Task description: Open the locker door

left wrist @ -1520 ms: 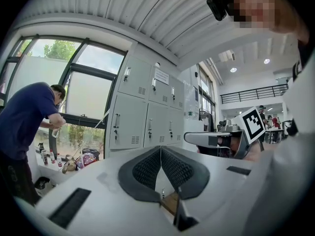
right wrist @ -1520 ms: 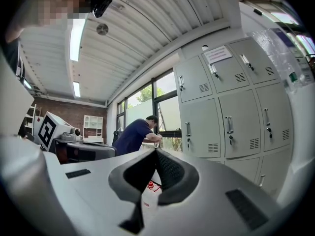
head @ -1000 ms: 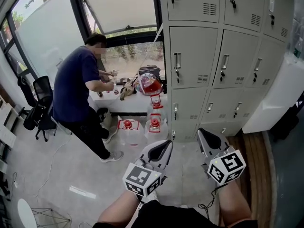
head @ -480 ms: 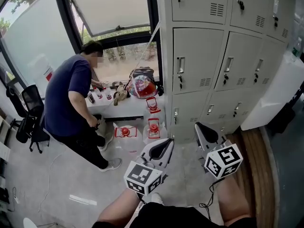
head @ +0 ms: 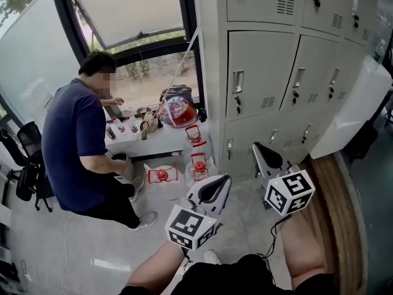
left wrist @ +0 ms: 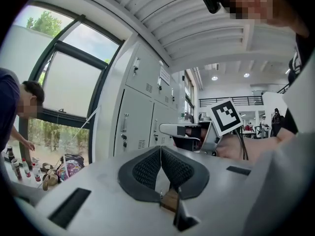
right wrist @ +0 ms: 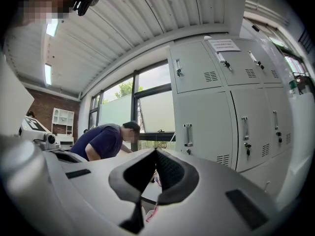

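Closing on the lockers (head: 213, 72) since a second ago, left gripper (head: 215, 190) and right gripper (head: 268, 159) are travelling with fingers pressed together, holding nothing. Every locker door (head: 263, 72) is sitting shut, well apart from them; reaching a handle (head: 238, 83) and pulling is remaining.

Grey metal locker bank (head: 264, 72): top row cut off by upper edge; far-right doors partly behind white boxy object (head: 356, 115), kind unclear.
White paper notice (right wrist: 224, 44) on top door: print too small to read.
Small bottles (head: 111, 131) on white ledge (head: 159, 143): labels illegible.
Black office chair (head: 24, 171): cut by left edge.
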`<state>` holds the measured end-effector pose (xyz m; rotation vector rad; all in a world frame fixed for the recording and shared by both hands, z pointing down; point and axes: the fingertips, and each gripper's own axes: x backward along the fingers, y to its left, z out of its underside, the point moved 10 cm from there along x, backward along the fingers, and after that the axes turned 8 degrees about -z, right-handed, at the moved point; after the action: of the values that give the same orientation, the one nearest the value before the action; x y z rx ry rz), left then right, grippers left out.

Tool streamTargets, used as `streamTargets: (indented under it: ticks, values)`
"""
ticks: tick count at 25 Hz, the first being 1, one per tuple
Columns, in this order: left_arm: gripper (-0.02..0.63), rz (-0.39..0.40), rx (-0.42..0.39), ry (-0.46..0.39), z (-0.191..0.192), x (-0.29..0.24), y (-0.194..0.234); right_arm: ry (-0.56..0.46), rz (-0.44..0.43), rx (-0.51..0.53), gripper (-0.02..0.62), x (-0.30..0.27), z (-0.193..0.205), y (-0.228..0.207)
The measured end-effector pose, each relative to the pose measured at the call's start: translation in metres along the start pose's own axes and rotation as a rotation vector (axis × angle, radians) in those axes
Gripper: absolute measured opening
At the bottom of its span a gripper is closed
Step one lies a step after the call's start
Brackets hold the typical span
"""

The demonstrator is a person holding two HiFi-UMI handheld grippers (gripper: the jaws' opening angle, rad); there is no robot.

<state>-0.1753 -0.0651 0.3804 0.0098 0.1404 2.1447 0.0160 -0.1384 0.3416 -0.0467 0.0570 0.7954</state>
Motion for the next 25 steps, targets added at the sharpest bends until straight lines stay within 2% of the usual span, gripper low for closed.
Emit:
streamTargets:
  ticks: [10, 23, 24, 25]
  values:
    - [0.017, 0.002, 0.010, 0.007, 0.002, -0.011, 0.021, 0.002, 0.014, 0.000, 0.052, -0.048, -0.002, -0.017]
    - [0.017, -0.061, 0.007, 0.023, 0.000, -0.058, 0.040, -0.005, 0.037, 0.006, 0.054, -0.127, -0.010, -0.092]
    - [0.017, -0.070, 0.011, 0.025, 0.001, -0.059, 0.043, -0.003, 0.034, 0.007, 0.070, -0.135, -0.010, -0.097]
    - [0.017, -0.078, 0.013, 0.028, 0.003, -0.061, 0.046, -0.002, 0.033, 0.006, 0.126, -0.142, -0.010, -0.101]
